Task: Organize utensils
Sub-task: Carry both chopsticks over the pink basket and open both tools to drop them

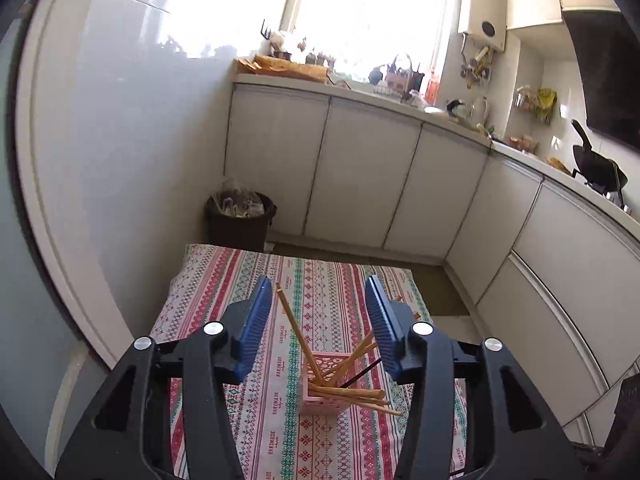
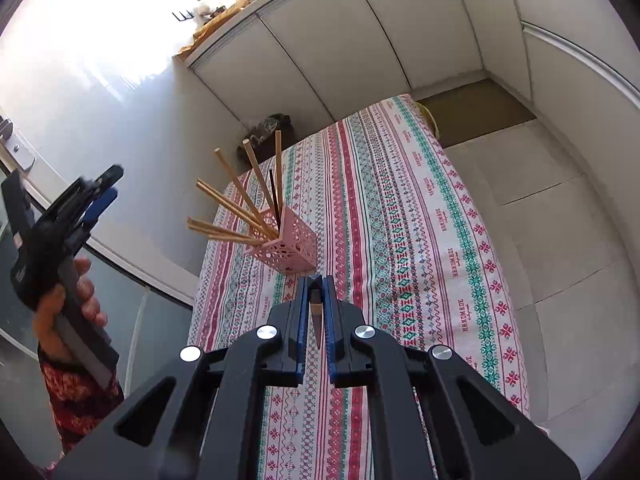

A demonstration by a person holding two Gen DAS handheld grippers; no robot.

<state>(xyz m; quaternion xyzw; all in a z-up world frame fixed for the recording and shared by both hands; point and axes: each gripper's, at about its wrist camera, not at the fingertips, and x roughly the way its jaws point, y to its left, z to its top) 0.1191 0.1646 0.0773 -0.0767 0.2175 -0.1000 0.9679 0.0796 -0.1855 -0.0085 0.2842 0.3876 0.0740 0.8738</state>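
A pink perforated holder [image 1: 314, 403] [image 2: 288, 248] stands on the striped tablecloth [image 1: 216, 280] [image 2: 400, 220], with several wooden chopsticks [image 1: 294, 332] [image 2: 240, 204] and one dark chopstick [image 2: 274, 196] fanned out of it. My left gripper [image 1: 319, 286] hovers over the holder, open; one upright chopstick rises close to its left pad without being pinched. In the right wrist view a hand [image 2: 86, 296] carries that left gripper [image 2: 102, 196] at the far left. Just short of the holder, my right gripper [image 2: 316, 284] is shut on a thin dark stick [image 2: 317, 312].
White cabinets [image 1: 360, 176] run along the back and right. A full dark bin [image 1: 240, 220] sits on the floor beyond the table's far left corner. A black wok [image 1: 596, 164] rests on the counter at right. Tiled floor [image 2: 540, 220] lies to the table's right.
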